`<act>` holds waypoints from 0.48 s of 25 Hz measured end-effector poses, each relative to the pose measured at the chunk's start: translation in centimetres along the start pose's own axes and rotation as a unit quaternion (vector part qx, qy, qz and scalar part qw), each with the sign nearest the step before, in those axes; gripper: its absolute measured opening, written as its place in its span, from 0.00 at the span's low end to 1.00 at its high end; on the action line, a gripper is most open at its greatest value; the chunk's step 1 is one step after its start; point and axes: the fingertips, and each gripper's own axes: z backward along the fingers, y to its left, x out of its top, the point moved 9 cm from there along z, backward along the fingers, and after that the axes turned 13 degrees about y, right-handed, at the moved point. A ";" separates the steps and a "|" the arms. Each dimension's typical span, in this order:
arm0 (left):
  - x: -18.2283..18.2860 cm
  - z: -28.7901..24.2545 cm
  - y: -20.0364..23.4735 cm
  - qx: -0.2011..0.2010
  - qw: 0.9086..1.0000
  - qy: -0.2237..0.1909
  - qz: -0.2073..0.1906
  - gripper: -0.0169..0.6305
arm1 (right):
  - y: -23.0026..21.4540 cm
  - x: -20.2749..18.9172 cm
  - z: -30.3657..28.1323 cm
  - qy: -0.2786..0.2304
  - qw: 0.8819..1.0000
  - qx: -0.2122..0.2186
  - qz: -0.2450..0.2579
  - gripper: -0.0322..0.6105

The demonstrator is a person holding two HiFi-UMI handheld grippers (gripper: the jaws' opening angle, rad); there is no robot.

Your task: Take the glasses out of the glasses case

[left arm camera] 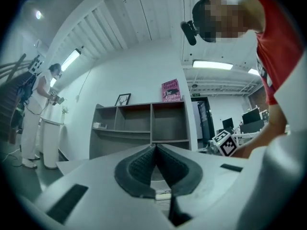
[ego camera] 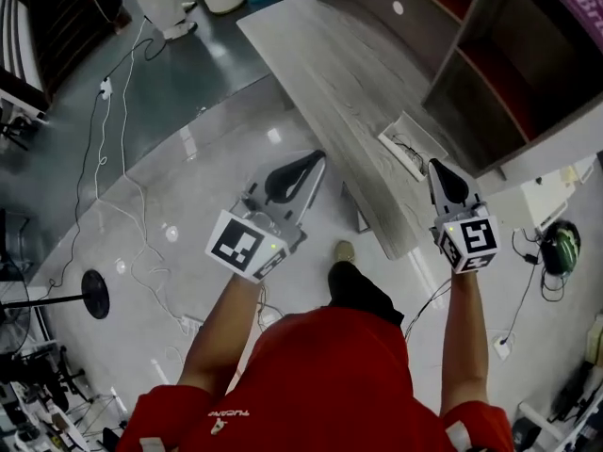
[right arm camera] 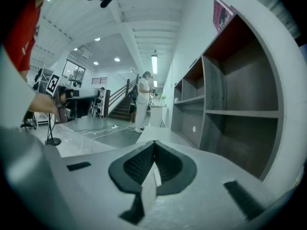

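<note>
Jaws of left gripper (ego camera: 317,158) and right gripper (ego camera: 435,166) are seen pressed together, nothing held; pads black, ribbed. White rectangular glasses case (ego camera: 391,149) is laid open on grey wood-grain tabletop (ego camera: 330,73), just beside right tip, thin dark glasses (ego camera: 409,145) inside. Grey shelf unit (ego camera: 490,83) behind; glossy pale floor (ego camera: 188,186) w/ cables (ego camera: 122,158).

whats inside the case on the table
The open case holds thin dark glasses, small in the head view. The right gripper covers the case's near end, so anything lying there can't be seen.
</note>
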 end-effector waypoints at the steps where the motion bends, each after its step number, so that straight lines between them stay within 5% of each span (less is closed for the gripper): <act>1: -0.1 -1.3 0.6 -0.006 1.000 0.002 0.002 0.04 | -1.0 -0.2 -1.1 0.015 1.000 0.005 0.003 0.06; 12: -1.1 -9.9 5.8 -0.035 0.999 0.027 0.010 0.04 | -5.6 -2.6 -9.9 0.170 0.981 0.059 0.069 0.13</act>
